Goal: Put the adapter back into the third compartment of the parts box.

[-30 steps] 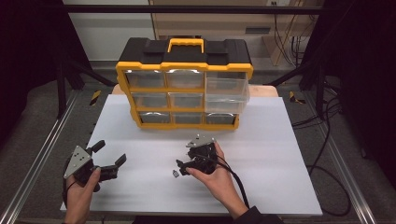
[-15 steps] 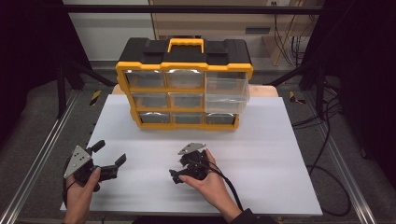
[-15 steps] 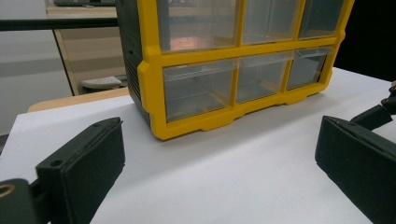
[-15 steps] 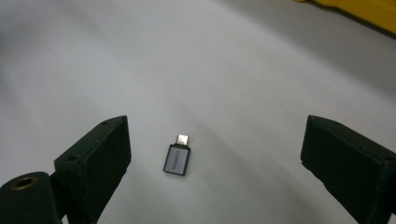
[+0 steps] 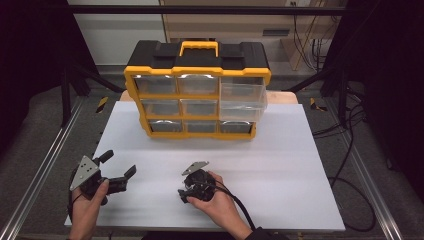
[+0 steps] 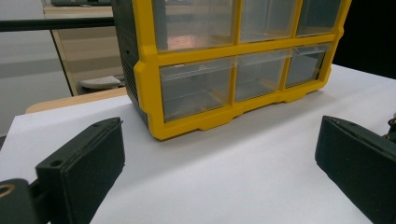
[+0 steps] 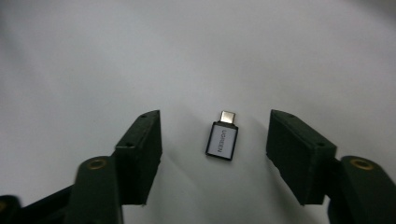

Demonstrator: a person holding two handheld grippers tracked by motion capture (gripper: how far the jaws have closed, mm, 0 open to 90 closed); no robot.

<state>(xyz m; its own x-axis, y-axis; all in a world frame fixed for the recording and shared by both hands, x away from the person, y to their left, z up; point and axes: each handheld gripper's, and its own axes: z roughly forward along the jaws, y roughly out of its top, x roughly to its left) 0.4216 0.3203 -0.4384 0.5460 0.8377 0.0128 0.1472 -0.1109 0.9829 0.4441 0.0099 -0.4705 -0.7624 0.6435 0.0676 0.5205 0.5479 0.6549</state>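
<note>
A small silver and black USB adapter [image 7: 222, 142] lies flat on the white table [image 7: 196, 56], plug end pointing away. My right gripper [image 7: 215, 122] points down over it, one jaw on either side with a gap to each. The jaws have just been closing, and the pads do not touch the adapter. In the high view the right gripper [image 5: 186, 192] sits low at the front middle of the table, in a hand. My left gripper [image 5: 120, 163] is held at the front left, jaws wide apart with nothing between them, and in its own view the left gripper [image 6: 219, 135] faces the organizer.
A yellow and black drawer organizer [image 5: 197, 92] with clear drawers stands at the back of the white table [image 5: 290, 165]. Its right middle drawer [image 5: 242, 100] is pulled out. Metal rails run along both table sides, and cables lie on the floor at right.
The right gripper has moved left and down toward the table's front, over the adapter, and its jaws have narrowed. The left gripper has stayed put.
</note>
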